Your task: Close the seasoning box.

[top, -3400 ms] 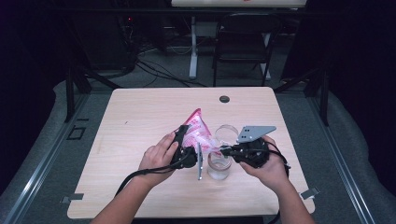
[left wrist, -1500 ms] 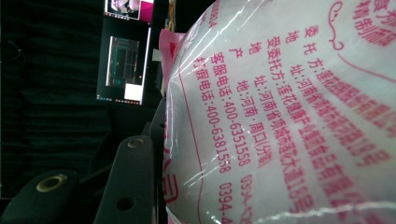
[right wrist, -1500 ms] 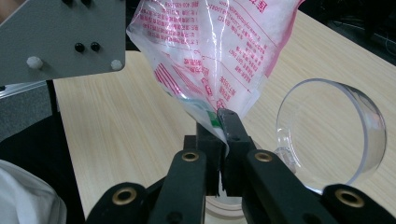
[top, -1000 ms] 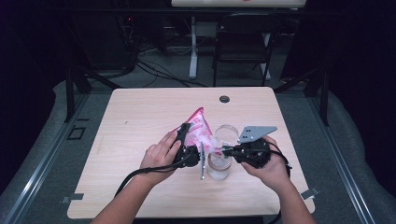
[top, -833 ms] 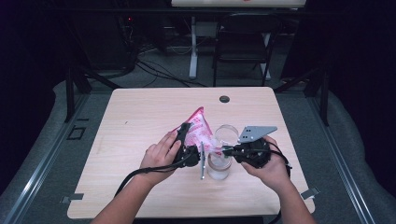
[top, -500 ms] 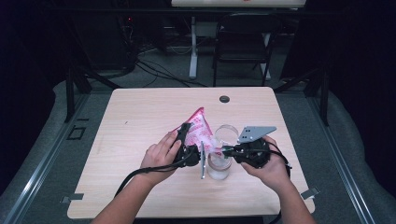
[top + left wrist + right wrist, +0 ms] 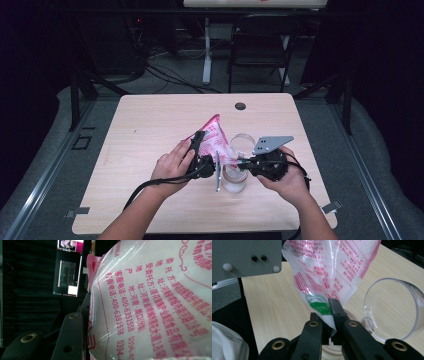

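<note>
Clamping hard on the lower corner of the pink printed bag (image 7: 329, 272), the right gripper (image 7: 331, 315), jaws pinched together on the plastic right over the mouth of the clear jar (image 7: 234, 176). Gripping the bag's full body higher up, the left gripper (image 7: 200, 152), jaws part-way apart with the bulging film pressed between them, tilting the bag above the table (image 7: 150, 125). Hanging open beside the jar, the hinged lid (image 7: 394, 307). Risking, by judgement, white powder spilling past the rim if the corner drifts off the mouth, or the slick film sliding out of either grip, or the light jar tipping under a sideways tug.
</note>
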